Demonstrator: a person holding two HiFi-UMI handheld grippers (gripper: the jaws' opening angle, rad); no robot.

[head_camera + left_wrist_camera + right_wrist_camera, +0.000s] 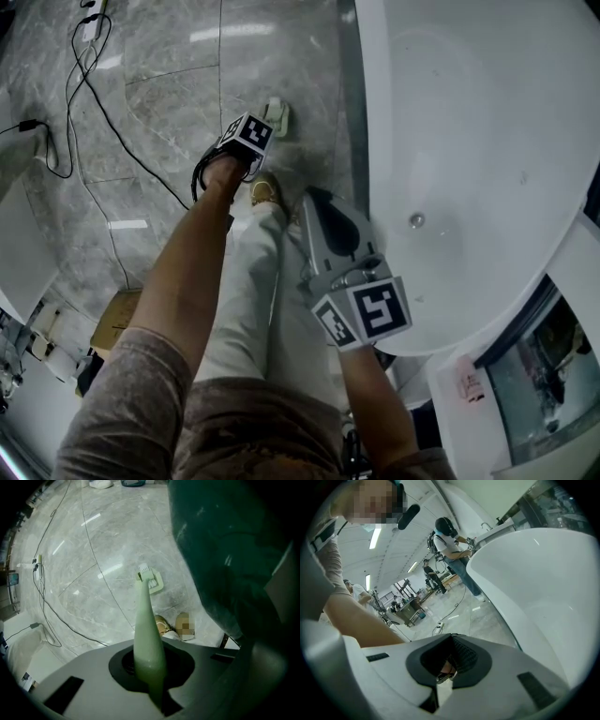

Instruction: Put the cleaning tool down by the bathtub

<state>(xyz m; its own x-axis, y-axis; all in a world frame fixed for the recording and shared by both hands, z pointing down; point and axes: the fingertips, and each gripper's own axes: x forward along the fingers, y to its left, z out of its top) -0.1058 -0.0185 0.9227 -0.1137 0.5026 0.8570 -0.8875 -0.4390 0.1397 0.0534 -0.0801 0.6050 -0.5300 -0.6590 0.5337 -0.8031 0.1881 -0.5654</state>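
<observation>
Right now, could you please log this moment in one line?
left gripper: jaws shut on cleaning tool | tool head low beside bathtub | right gripper: shut

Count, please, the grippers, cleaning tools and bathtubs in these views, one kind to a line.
Grippers: 2, the left gripper and the right gripper
Light green cleaning brush: 1
White bathtub: 1
Total: 4
</observation>
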